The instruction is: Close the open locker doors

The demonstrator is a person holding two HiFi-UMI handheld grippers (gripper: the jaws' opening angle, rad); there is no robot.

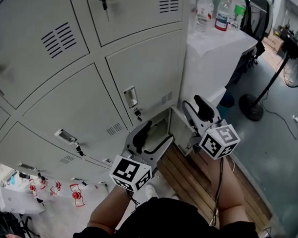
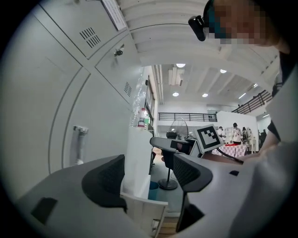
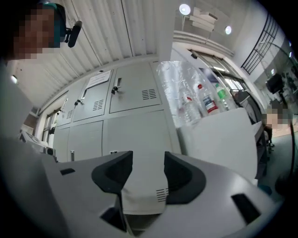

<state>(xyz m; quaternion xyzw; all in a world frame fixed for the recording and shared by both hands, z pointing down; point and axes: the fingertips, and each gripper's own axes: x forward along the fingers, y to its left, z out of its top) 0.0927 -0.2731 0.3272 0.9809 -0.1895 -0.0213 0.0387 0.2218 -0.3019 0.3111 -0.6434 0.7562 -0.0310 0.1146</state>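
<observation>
**Desk:** How were the grippers set?

**Photographer:** The left gripper [image 2: 148, 160] and right gripper [image 3: 148, 155] were both spread, pinching nothing. The bottom locker door [image 3: 142, 195] (vent slits showing) stood ajar beyond the right jaws, at the lockers' [image 1: 91, 104] end beside a white cabinet [image 1: 209, 59].

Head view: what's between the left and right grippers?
The open locker door stands between the left gripper and right gripper in the head view; the left gripper view shows its edge too.
</observation>
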